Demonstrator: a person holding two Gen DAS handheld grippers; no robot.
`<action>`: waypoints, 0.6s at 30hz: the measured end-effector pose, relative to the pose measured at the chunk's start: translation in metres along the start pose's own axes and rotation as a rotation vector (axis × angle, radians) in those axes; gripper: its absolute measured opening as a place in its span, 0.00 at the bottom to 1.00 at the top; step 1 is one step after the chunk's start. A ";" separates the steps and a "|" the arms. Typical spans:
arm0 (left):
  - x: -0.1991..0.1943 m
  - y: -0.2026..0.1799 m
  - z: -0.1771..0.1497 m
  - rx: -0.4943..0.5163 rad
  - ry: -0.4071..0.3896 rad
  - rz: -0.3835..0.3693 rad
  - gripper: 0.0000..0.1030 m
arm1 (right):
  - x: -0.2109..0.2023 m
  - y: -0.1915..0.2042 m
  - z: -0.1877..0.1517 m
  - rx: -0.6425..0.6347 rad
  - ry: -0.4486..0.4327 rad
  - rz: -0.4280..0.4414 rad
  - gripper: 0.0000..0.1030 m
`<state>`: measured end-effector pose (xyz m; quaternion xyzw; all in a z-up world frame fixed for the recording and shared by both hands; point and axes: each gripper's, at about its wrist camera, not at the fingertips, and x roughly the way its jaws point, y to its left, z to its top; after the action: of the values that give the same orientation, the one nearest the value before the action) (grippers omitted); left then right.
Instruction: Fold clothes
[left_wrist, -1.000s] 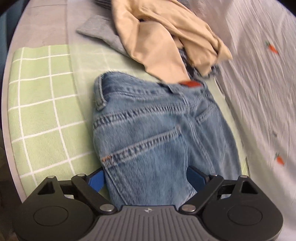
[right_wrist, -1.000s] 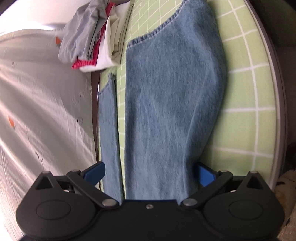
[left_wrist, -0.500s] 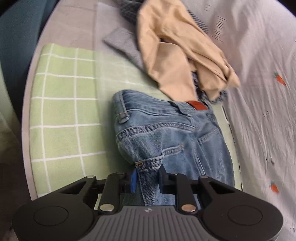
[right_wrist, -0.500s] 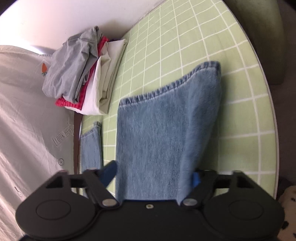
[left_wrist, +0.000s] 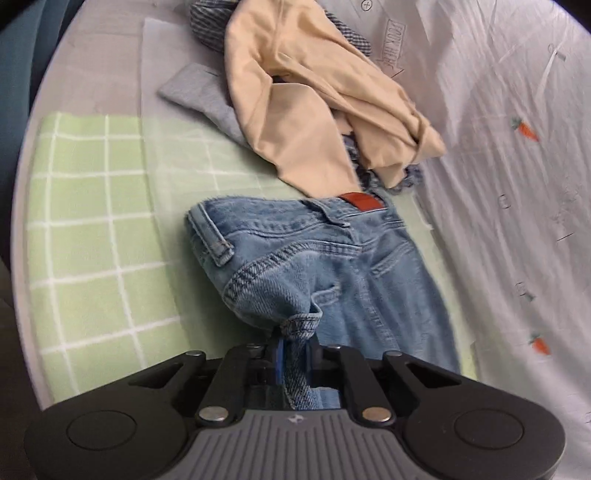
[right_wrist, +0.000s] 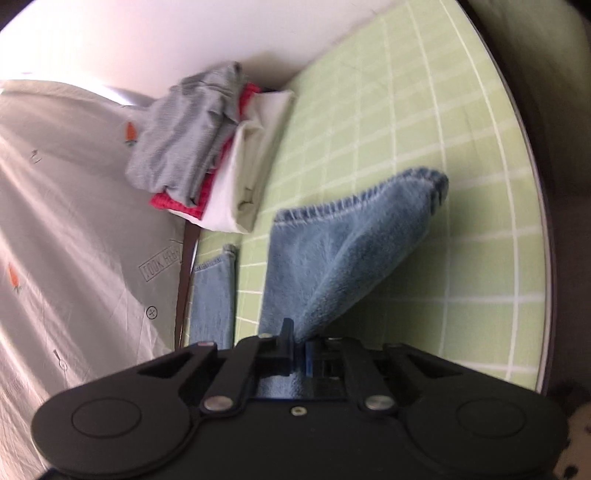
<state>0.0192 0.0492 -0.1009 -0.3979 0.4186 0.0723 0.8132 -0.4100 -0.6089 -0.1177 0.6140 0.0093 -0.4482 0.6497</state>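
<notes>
A pair of blue jeans (left_wrist: 332, 266) lies on the green checked cover (left_wrist: 103, 229), waistband and red-brown patch toward the far side. My left gripper (left_wrist: 293, 350) is shut on a pinched fold of denim by the back pocket. In the right wrist view the jeans' leg (right_wrist: 340, 254) is lifted off the green checked cover (right_wrist: 461, 155), hem hanging free at the far end. My right gripper (right_wrist: 299, 350) is shut on the leg's near part. The other leg (right_wrist: 212, 291) lies flat at the left.
A loose heap with a beige garment (left_wrist: 314, 107), a grey one (left_wrist: 199, 92) and a checked one sits just beyond the waistband. A stack of folded clothes (right_wrist: 207, 147) stands at the far left of the cover. White sheets with carrot prints (left_wrist: 517, 147) border the cover.
Both grippers went from open around the denim to shut on it. The right one has lifted the leg, so its hem has come nearer and hangs. The left bunched the cloth at the pocket.
</notes>
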 end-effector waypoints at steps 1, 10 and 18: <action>-0.007 0.000 0.002 0.000 -0.007 -0.004 0.06 | -0.003 0.001 0.003 -0.005 0.004 0.006 0.06; -0.104 -0.007 0.009 0.071 -0.137 -0.063 0.06 | -0.049 0.033 0.029 -0.224 0.015 0.024 0.05; -0.121 -0.032 0.015 0.170 -0.182 -0.028 0.06 | -0.055 0.088 0.028 -0.450 -0.003 0.065 0.05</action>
<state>-0.0338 0.0643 0.0124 -0.3250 0.3422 0.0611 0.8795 -0.4058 -0.6136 -0.0107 0.4526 0.0882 -0.4145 0.7846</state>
